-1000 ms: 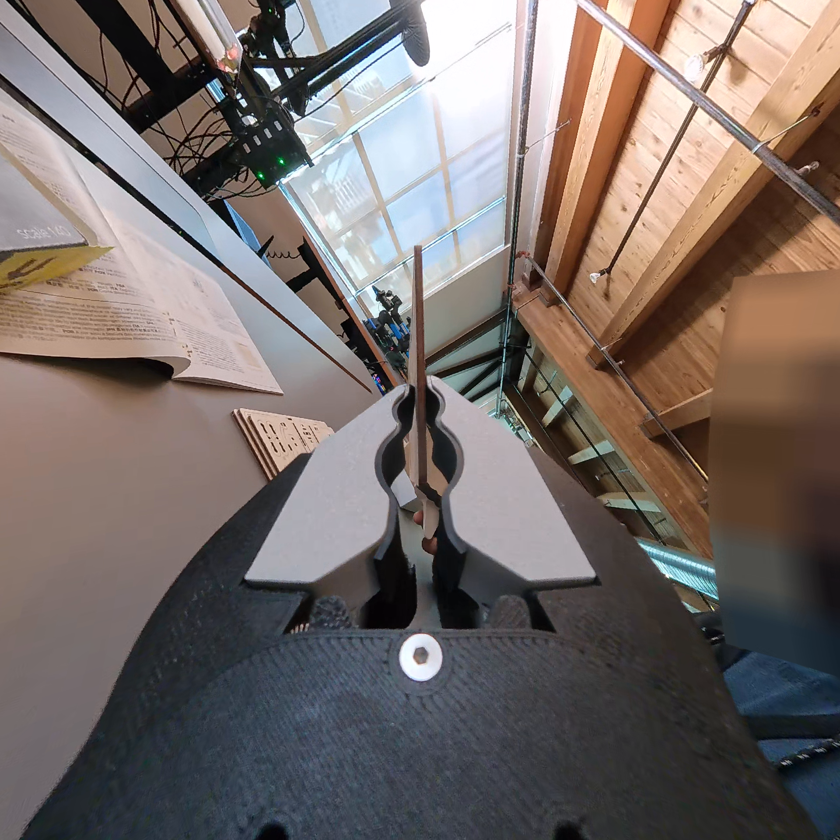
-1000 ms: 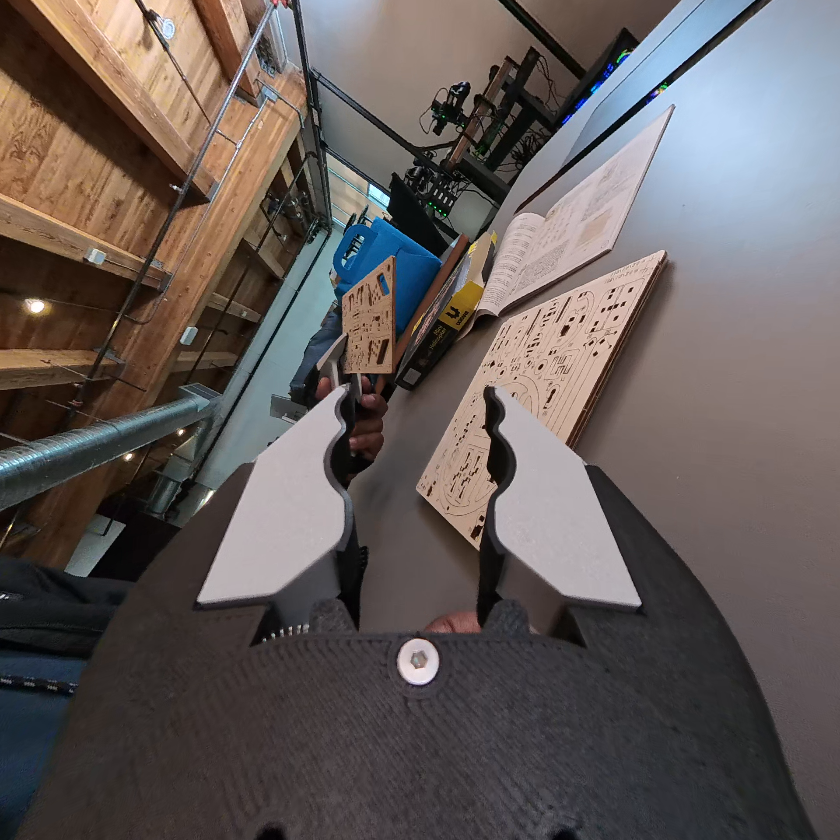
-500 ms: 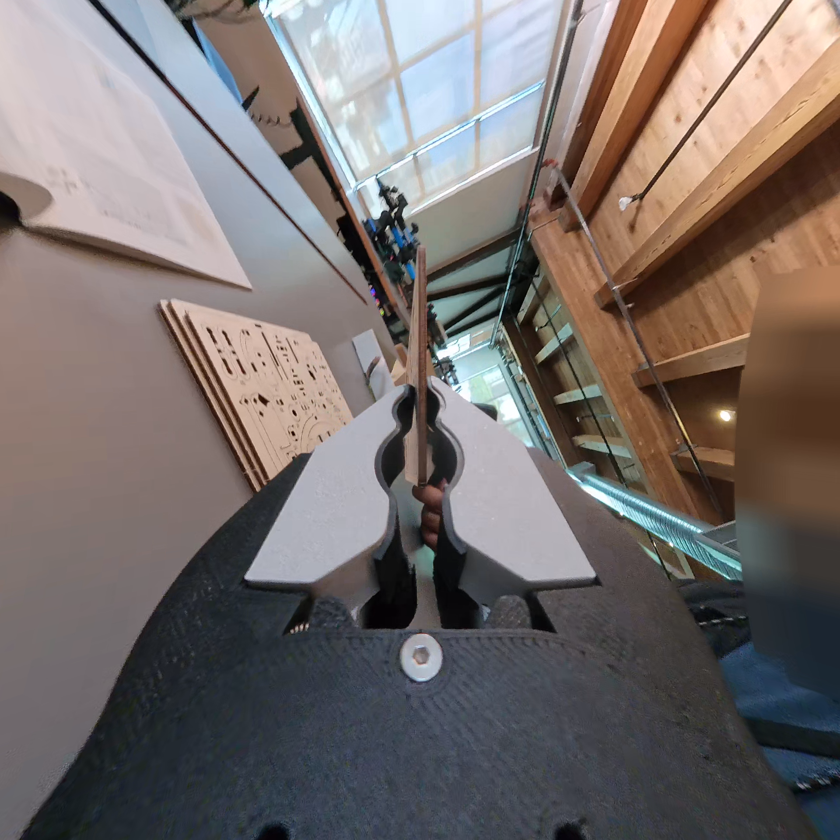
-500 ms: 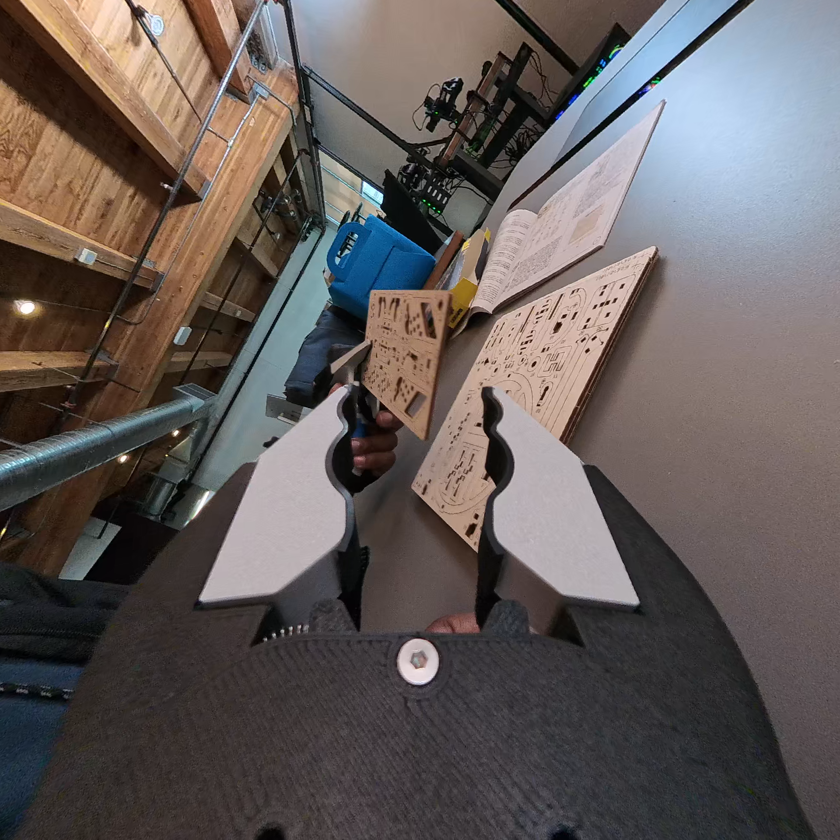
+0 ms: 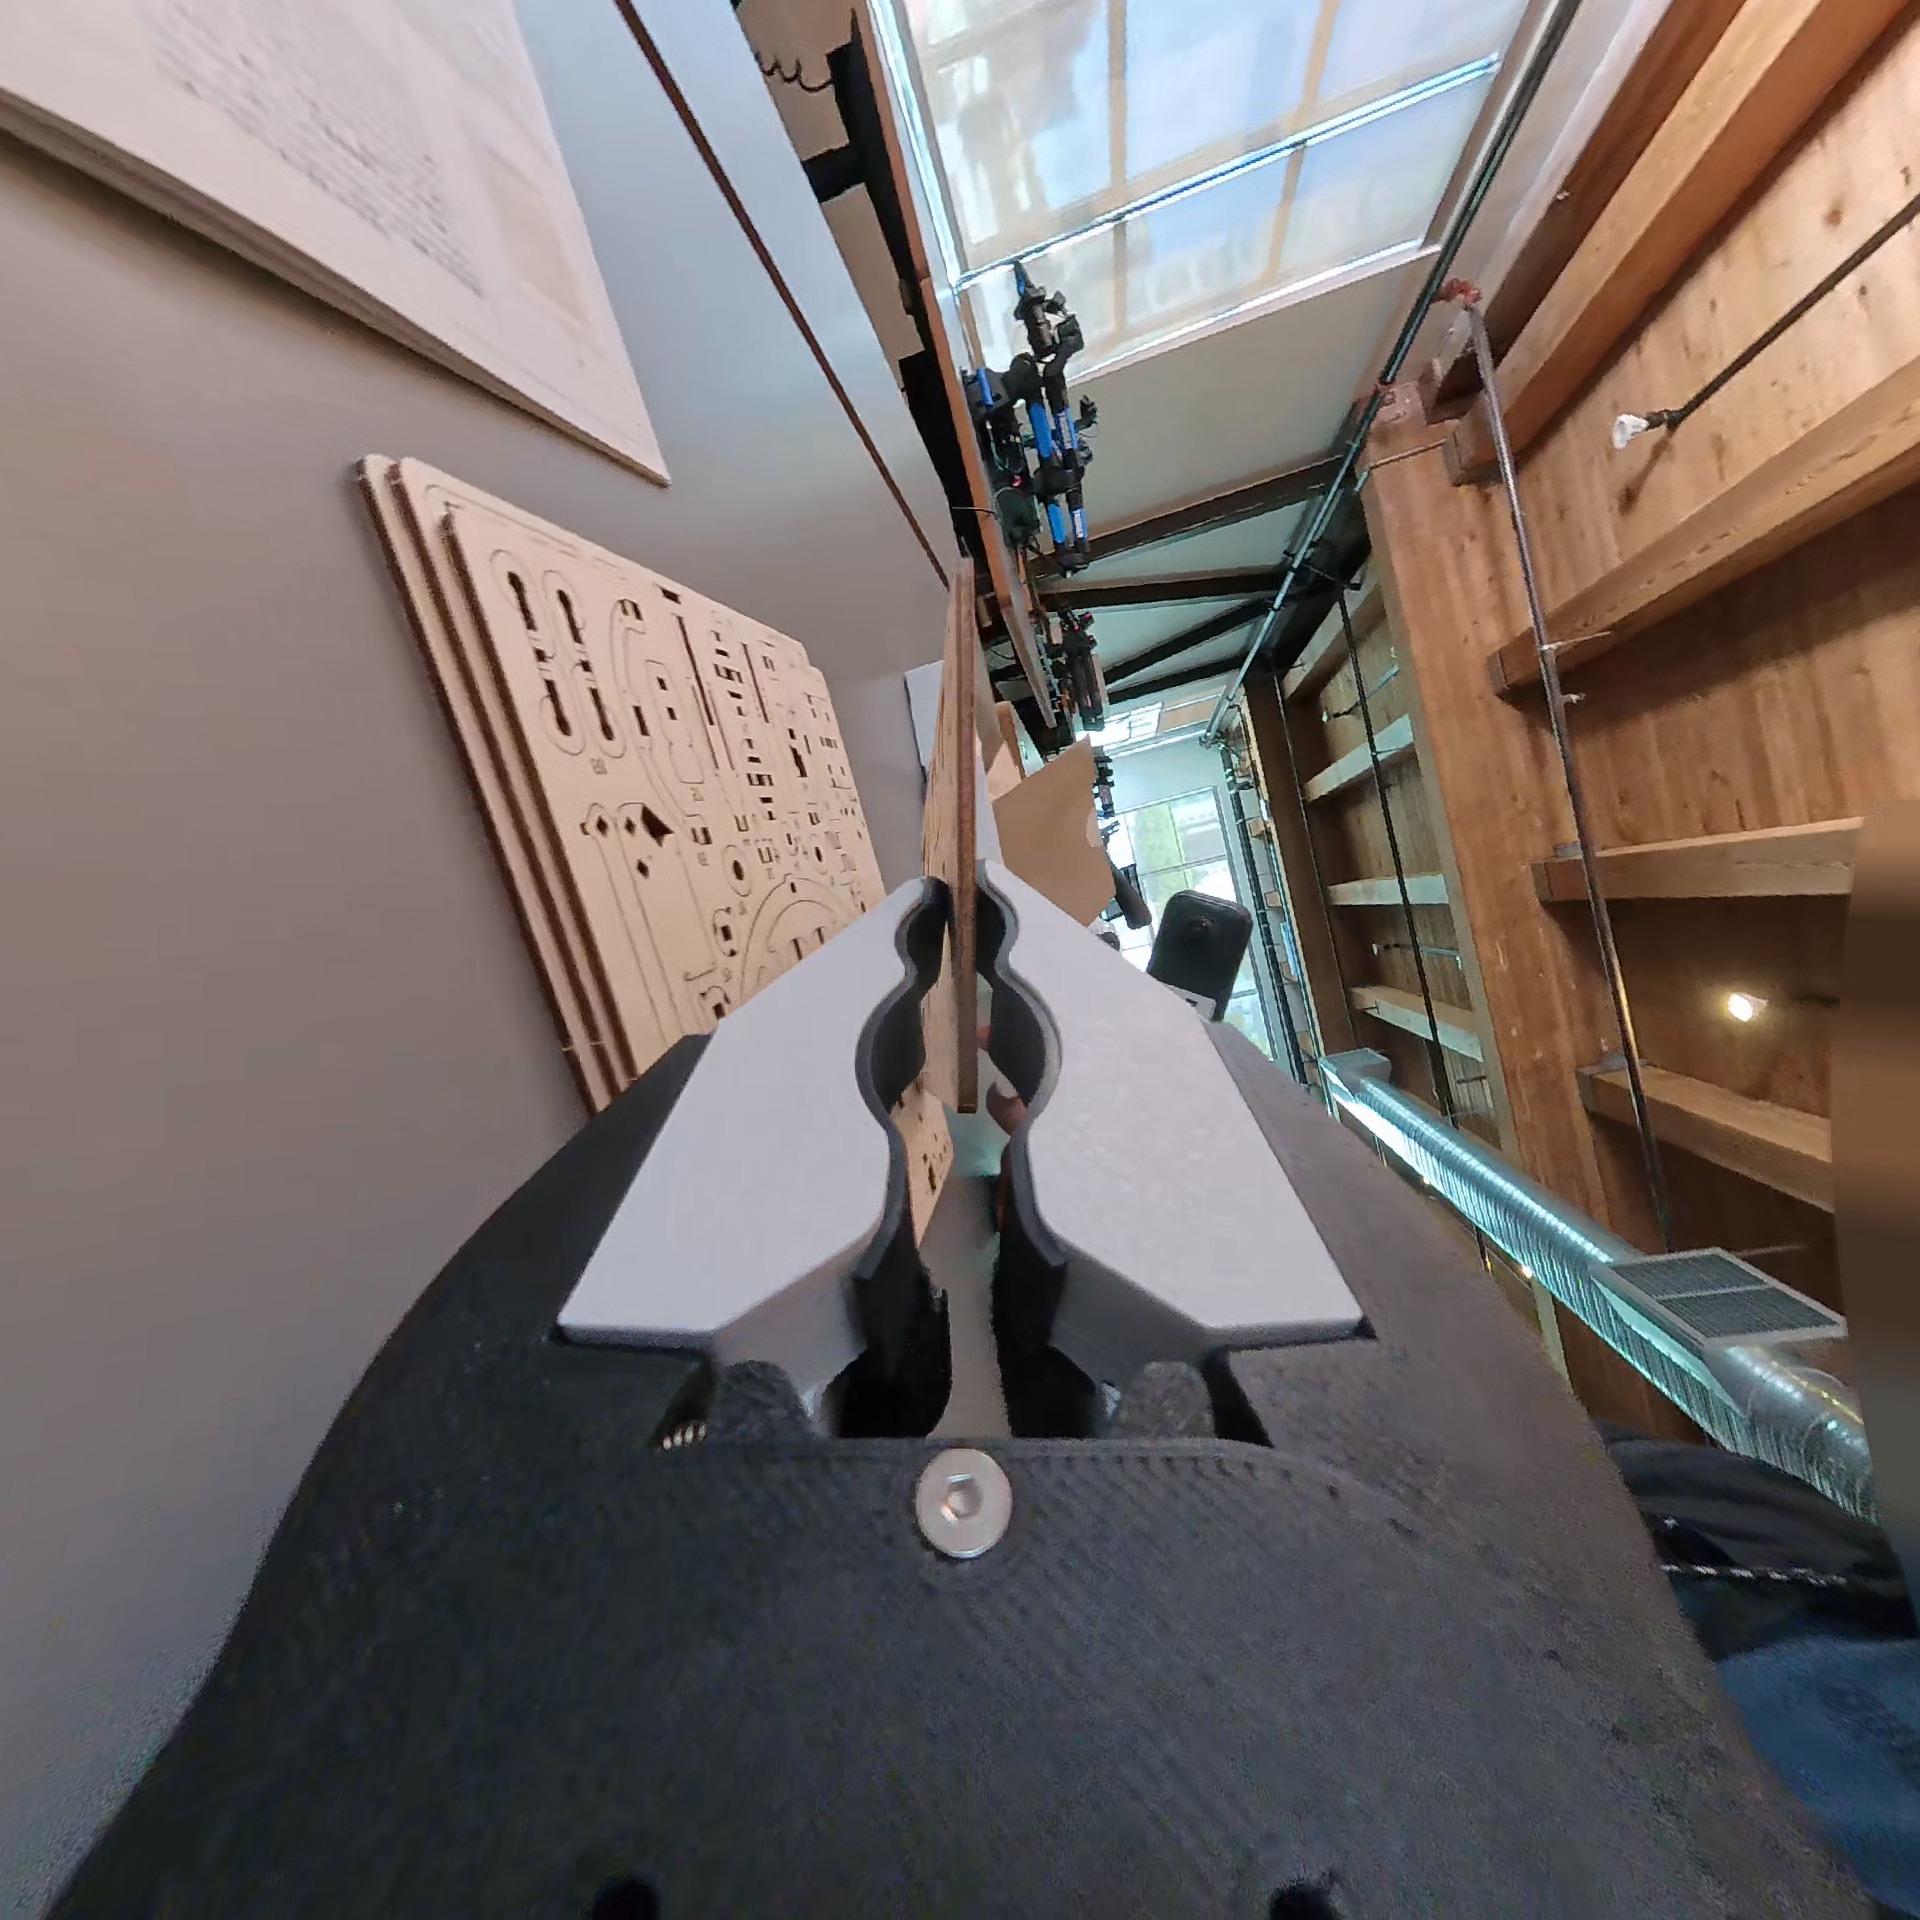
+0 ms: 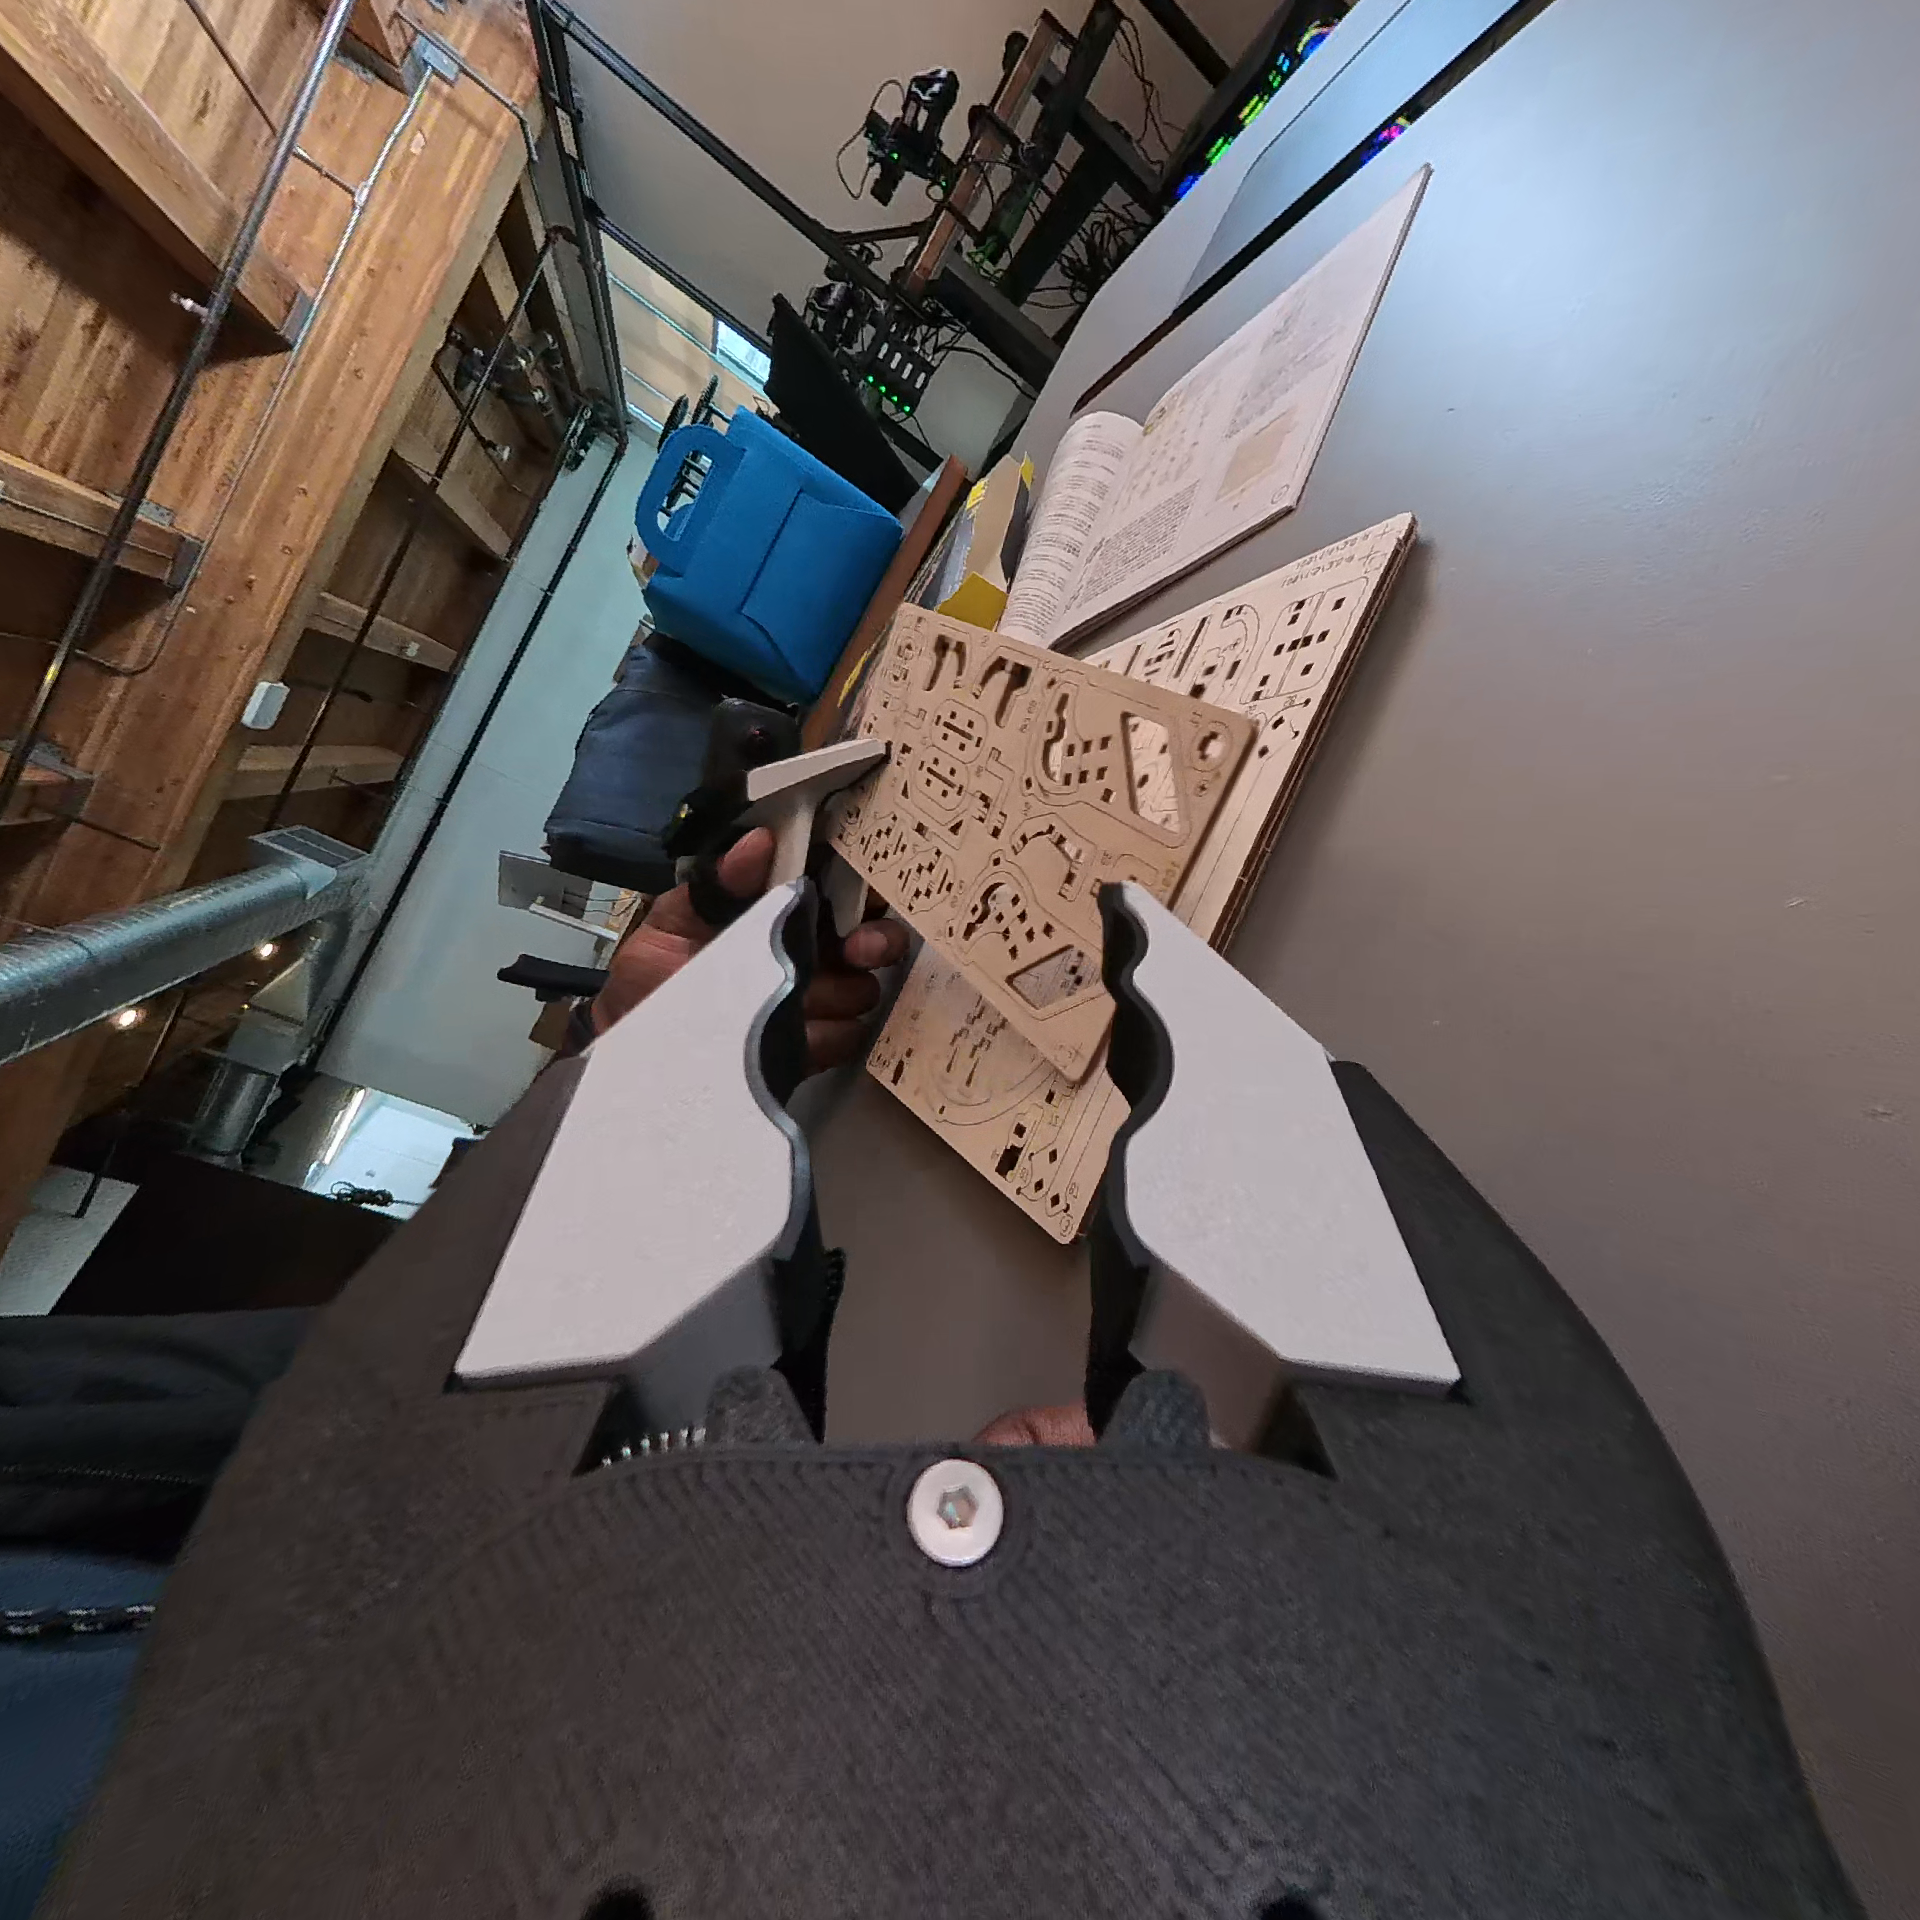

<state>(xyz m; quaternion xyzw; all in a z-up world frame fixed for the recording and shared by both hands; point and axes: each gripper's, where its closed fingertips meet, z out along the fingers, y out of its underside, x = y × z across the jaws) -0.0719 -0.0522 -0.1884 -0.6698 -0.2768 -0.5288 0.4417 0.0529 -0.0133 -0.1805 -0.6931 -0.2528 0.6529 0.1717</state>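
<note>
My left gripper (image 5: pixel 958 896) is shut on a thin laser-cut plywood sheet (image 5: pixel 962 831), seen edge-on between its fingers and held in the air. The right wrist view shows that sheet (image 6: pixel 1039 831) face-on, with the left gripper (image 6: pixel 831 790) clamped on its left edge, above a stack of similar plywood sheets (image 6: pixel 1288 686) lying on the grey table (image 6: pixel 1662 727). My right gripper (image 6: pixel 951 904) is open and empty. The held sheet's lower corner hangs just ahead of its fingertips. The stack also shows in the left wrist view (image 5: pixel 644 790).
An open instruction booklet (image 6: pixel 1216 468) lies beyond the stack and also shows in the left wrist view (image 5: pixel 343 187). A yellow and grey box (image 6: pixel 987 540) and a blue bag (image 6: pixel 758 551) stand past the table's end. Another camera gripper (image 5: pixel 1195 945) shows ahead in the left wrist view. Spacing between my two grippers at the tips: around 15 cm.
The left gripper has swung the held sheet down and toward the right gripper. The sheet now hangs over the stack just in front of the open right fingers. The right gripper has stayed open.
</note>
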